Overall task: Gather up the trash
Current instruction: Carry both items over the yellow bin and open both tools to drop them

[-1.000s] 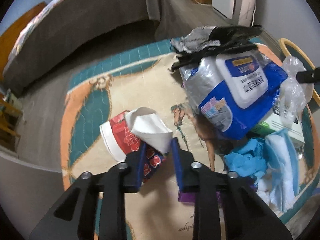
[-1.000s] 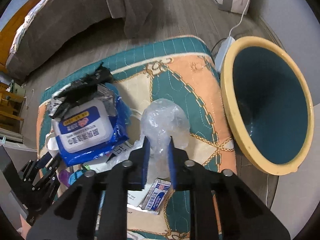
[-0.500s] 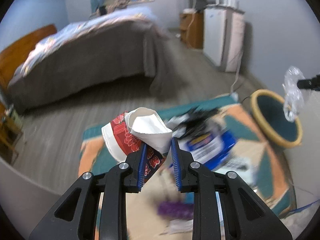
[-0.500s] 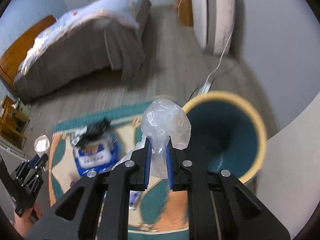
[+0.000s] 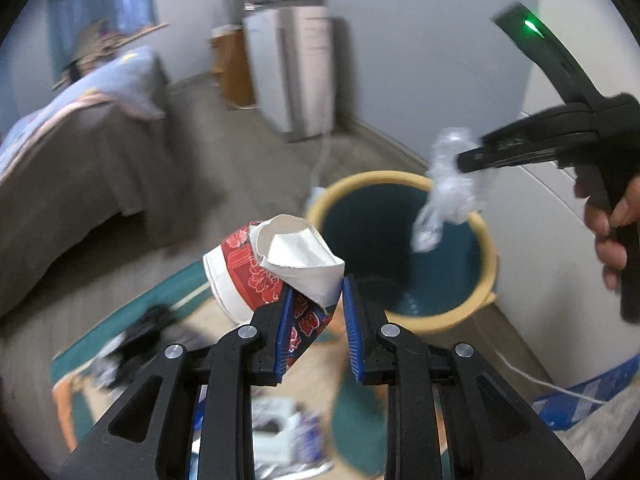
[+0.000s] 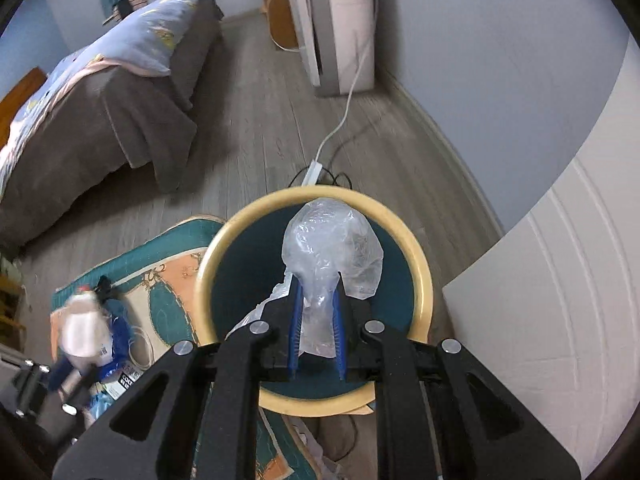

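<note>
Both grippers have swung up and away from the rug since a second ago: then they sat low over the litter, now they are raised toward the bin (image 6: 416,248). The left view, which looked down on the wipes pack and blue cloths, now looks across the room, with the bed (image 5: 80,140) and a white appliance (image 5: 296,72) behind, and the rug (image 5: 176,284) blurred below. The bin, once at the frame edge, fills the middle of the right view.

The right gripper (image 6: 316,332) is clamped narrow on a crumpled clear bag (image 6: 332,248), held directly above the bin's mouth so that it would likely fall inside on release. In the left view the same bag (image 5: 448,184) dangles over the far rim, with a hand (image 5: 612,236) on the handle.

The left gripper (image 5: 316,328) pinches a crushed red cup (image 5: 248,276) with a white tissue (image 5: 300,256) stuffed in it. The cup sits short of the bin's near rim (image 5: 424,320), over the rug, so it seems next in line.

The remaining trash (image 6: 92,344) lies on the rug beside the bin.
</note>
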A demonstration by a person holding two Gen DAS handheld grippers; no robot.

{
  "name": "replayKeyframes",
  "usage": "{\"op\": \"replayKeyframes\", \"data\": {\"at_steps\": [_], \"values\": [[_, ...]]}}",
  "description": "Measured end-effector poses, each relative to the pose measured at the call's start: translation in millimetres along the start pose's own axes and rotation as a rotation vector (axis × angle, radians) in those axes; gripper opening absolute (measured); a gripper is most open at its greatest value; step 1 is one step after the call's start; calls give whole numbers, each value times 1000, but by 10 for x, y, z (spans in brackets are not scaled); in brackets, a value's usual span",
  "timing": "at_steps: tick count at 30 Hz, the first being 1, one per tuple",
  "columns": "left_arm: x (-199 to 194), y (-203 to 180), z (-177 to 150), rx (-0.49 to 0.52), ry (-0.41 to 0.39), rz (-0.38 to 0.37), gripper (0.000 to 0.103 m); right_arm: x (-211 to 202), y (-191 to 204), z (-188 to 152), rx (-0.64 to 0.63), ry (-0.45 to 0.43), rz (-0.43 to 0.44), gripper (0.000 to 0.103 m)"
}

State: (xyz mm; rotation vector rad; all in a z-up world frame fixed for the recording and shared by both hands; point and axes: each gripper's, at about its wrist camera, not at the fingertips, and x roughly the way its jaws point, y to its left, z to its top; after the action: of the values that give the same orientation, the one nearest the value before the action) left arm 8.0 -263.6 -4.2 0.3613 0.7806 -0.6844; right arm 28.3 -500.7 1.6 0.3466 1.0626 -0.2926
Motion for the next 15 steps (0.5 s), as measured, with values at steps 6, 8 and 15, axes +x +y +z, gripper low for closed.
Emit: {"op": "replayKeyframes", "data": {"at_steps": [6, 8, 15], "values": [[424, -242, 227, 20, 11, -51, 27, 66, -60, -8, 36, 10, 1, 18], [489, -262, 240, 25, 21, -46, 40, 61, -76, 11, 49, 1, -1, 37], [359, -202, 228, 20, -20, -19, 85, 21, -34, 28, 49, -20, -8, 83]]}}
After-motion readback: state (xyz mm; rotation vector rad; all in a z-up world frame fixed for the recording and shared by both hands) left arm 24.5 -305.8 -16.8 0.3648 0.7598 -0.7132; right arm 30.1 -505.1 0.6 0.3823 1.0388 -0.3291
